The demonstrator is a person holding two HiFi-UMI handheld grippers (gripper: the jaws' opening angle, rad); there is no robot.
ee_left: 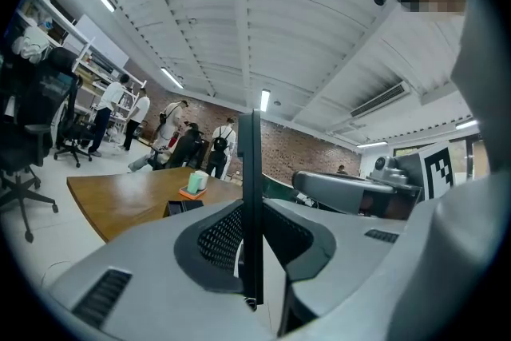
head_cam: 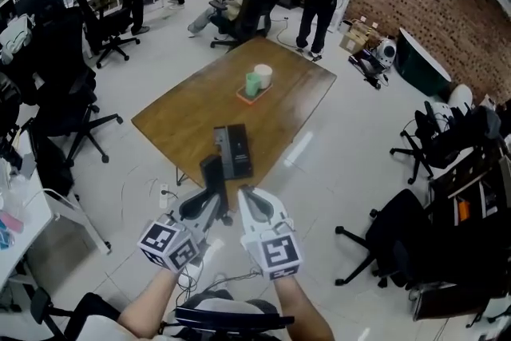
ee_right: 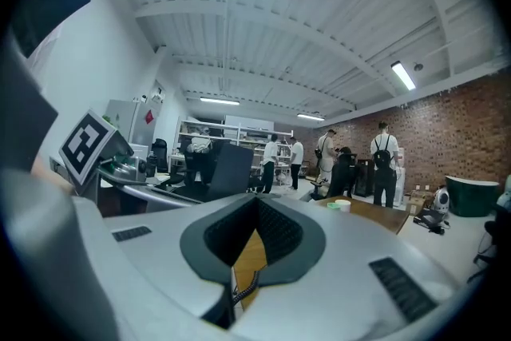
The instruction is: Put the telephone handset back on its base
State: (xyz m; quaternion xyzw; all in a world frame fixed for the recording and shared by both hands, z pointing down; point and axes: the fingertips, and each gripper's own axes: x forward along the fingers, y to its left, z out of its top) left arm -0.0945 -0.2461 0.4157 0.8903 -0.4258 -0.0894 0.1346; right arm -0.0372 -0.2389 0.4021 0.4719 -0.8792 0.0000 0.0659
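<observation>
- Head view: the slim black plastic telephone handset stands upright in the left gripper, at the brown wooden table's near edge, just beside the black rectangular base.
- Left gripper view: the jaws are clamped on its thin middle. It looks light, stiff and probably slick, so I'd hold it mid-body.
- Right gripper view: the right gripper is closed and empty.

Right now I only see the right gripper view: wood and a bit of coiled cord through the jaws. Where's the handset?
Observer: The left gripper has it. The black handset is clamped between its jaws.
Operator: And the base?
Observer: The base lies on the wooden table, near its closest corner.
Operator: Is the handset seated on it?
Observer: No. In the head view the handset shows at the base's near left side, not on it.
</observation>
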